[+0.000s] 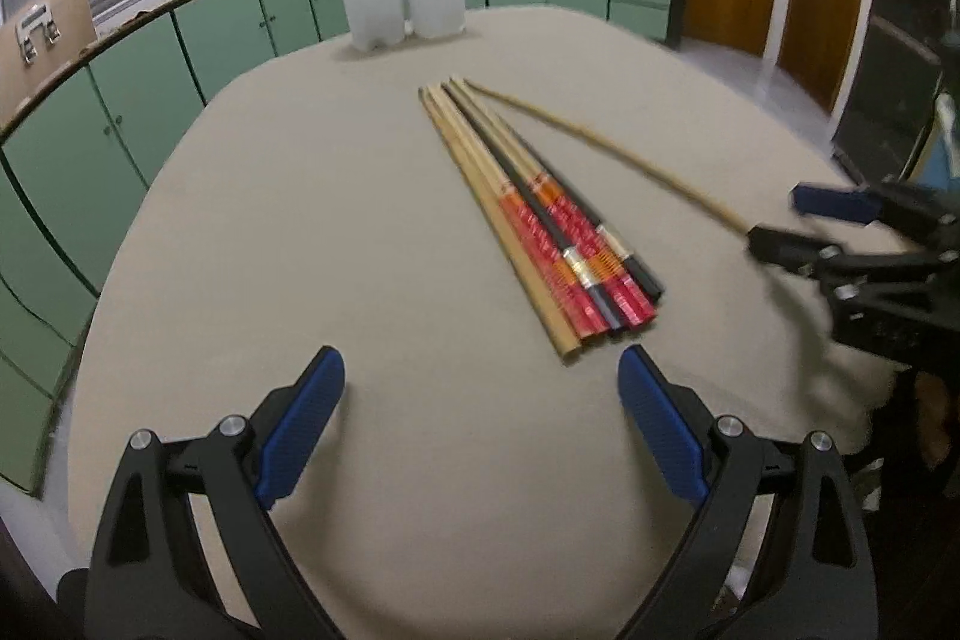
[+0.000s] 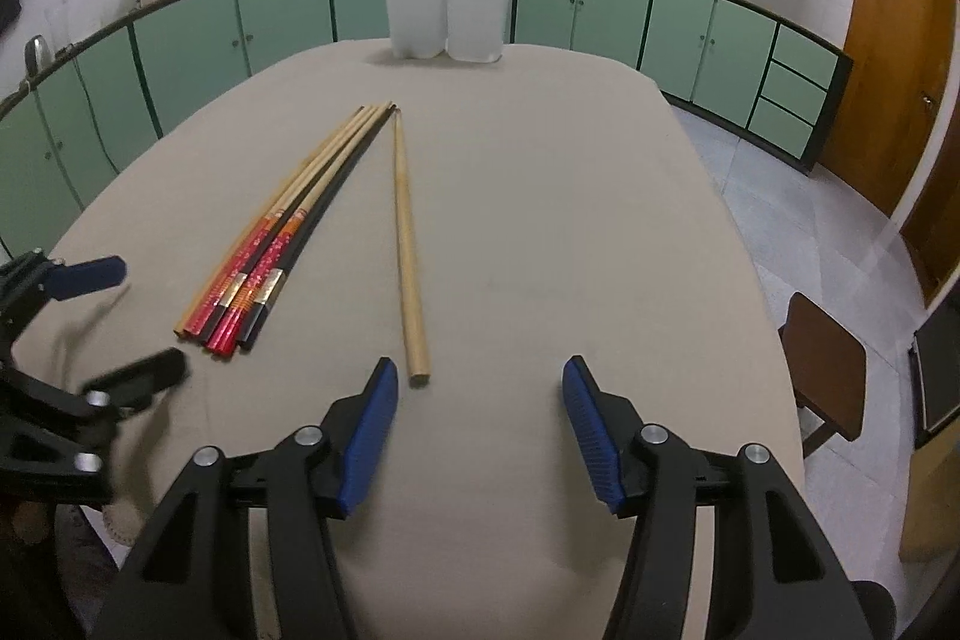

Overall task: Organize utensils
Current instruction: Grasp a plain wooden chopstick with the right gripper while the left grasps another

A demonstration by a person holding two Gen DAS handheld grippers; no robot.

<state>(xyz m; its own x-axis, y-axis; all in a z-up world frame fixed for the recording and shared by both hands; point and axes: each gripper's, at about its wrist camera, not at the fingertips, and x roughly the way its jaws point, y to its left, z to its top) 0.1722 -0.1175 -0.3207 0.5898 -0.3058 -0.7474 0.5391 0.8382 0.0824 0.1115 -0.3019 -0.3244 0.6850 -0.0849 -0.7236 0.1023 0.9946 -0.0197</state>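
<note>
Beige round table (image 2: 540, 220) in a green-cabineted kitchen, bundle of red, black and wooden chopsticks (image 1: 540, 226) near centre, single plain wooden chopstick (image 2: 405, 238) just right, white two-compartment holder (image 2: 447, 13) far edge, left gripper (image 1: 480, 400) and right gripper (image 2: 480, 406) both spread wide, empty.

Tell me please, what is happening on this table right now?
A person holds two grippers over a table and sorts chopsticks. Both the left gripper and the right gripper are open and hold nothing. A bundle of chopsticks lies together; one plain chopstick lies apart, its thick end just before the right gripper. A white holder stands at the far edge.
</note>
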